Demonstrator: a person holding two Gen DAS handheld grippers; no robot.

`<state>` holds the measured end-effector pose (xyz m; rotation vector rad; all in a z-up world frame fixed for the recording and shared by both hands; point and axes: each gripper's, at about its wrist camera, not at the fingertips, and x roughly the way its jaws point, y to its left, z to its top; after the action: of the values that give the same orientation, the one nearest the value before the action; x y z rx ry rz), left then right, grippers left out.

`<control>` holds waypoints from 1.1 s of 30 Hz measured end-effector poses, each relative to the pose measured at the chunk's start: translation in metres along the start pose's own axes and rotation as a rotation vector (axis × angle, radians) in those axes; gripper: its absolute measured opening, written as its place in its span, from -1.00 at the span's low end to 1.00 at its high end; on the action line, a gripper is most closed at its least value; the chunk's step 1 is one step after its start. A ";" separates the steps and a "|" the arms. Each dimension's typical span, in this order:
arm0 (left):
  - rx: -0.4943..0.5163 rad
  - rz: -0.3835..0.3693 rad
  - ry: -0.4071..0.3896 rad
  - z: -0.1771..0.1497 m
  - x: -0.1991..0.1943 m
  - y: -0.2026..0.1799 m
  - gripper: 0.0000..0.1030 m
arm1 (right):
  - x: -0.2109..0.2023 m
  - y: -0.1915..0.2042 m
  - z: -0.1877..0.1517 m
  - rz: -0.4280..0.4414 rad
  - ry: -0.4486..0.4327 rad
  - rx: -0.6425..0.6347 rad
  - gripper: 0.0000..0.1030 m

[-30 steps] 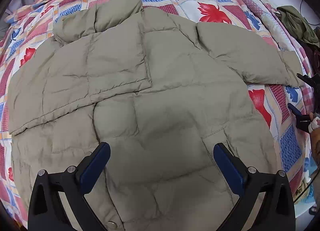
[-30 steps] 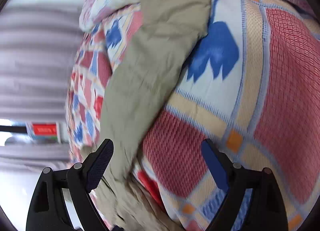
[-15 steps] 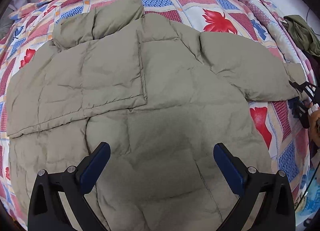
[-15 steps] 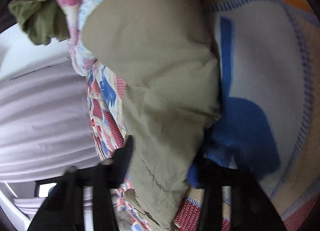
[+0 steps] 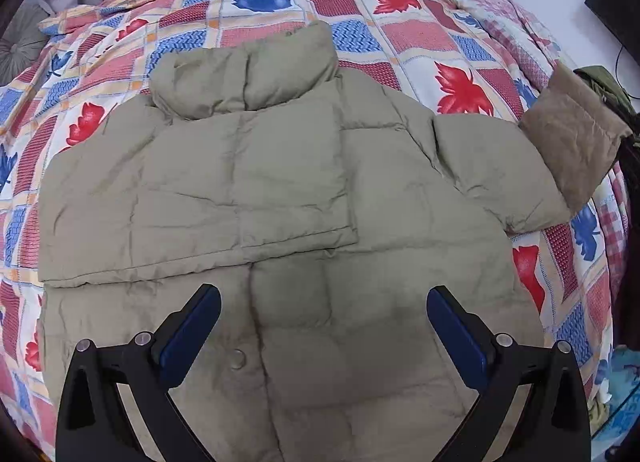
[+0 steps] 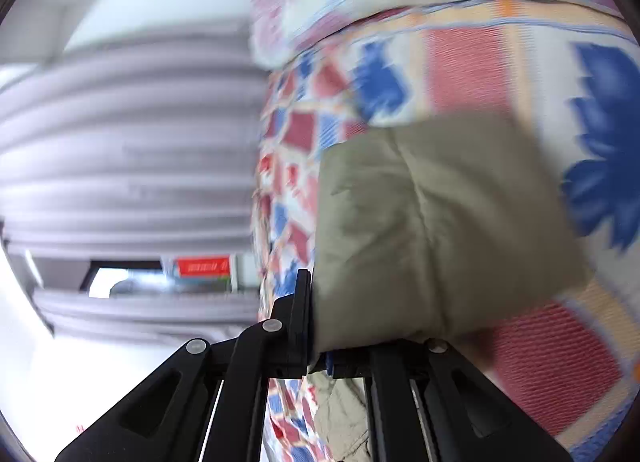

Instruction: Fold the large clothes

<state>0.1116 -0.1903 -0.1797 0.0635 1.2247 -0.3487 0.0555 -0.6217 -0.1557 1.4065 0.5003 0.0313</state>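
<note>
**Folding of puffer jacket: right cuff gripped**

Spreading across the centre of the left wrist view, the khaki puffer jacket (image 5: 304, 229) is laid flat on the patchwork quilt (image 5: 404, 33). The left gripper (image 5: 324, 326) is held above the lower jacket body, jaws wide apart and empty. At right of frame the sleeve cuff (image 5: 576, 145) is raised. The right gripper (image 6: 318, 354) is clamped on that cuff (image 6: 432, 229).
</note>
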 end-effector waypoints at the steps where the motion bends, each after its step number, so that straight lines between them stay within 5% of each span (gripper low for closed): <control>1: -0.008 0.004 -0.006 -0.001 -0.002 0.008 1.00 | 0.012 0.016 -0.010 0.004 0.035 -0.047 -0.88; 9: -0.106 0.063 -0.040 -0.004 -0.014 0.091 1.00 | 0.140 0.092 -0.138 -0.119 0.320 -0.462 -0.88; 14: -0.149 0.102 -0.065 -0.006 -0.018 0.133 1.00 | 0.191 0.064 -0.210 -0.193 0.466 -0.494 -0.88; 19: -0.187 0.105 -0.066 -0.008 -0.015 0.159 1.00 | 0.225 0.007 -0.258 -0.384 0.561 -0.504 -0.88; 24: -0.198 0.096 -0.051 -0.007 -0.005 0.165 1.00 | 0.219 -0.026 -0.268 -0.471 0.569 -0.441 -0.81; 26: -0.201 0.091 -0.057 -0.005 -0.003 0.165 1.00 | 0.211 -0.022 -0.265 -0.450 0.555 -0.411 -0.53; 28: -0.211 0.085 -0.067 -0.002 -0.003 0.165 1.00 | 0.194 -0.011 -0.260 -0.440 0.525 -0.413 0.16; 33: -0.248 0.041 -0.082 0.012 -0.002 0.171 1.00 | 0.157 0.010 -0.238 -0.435 0.429 -0.413 0.17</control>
<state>0.1727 -0.0308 -0.1973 -0.1381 1.1755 -0.1603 0.1153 -0.3489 -0.2141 0.8619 1.0834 0.0814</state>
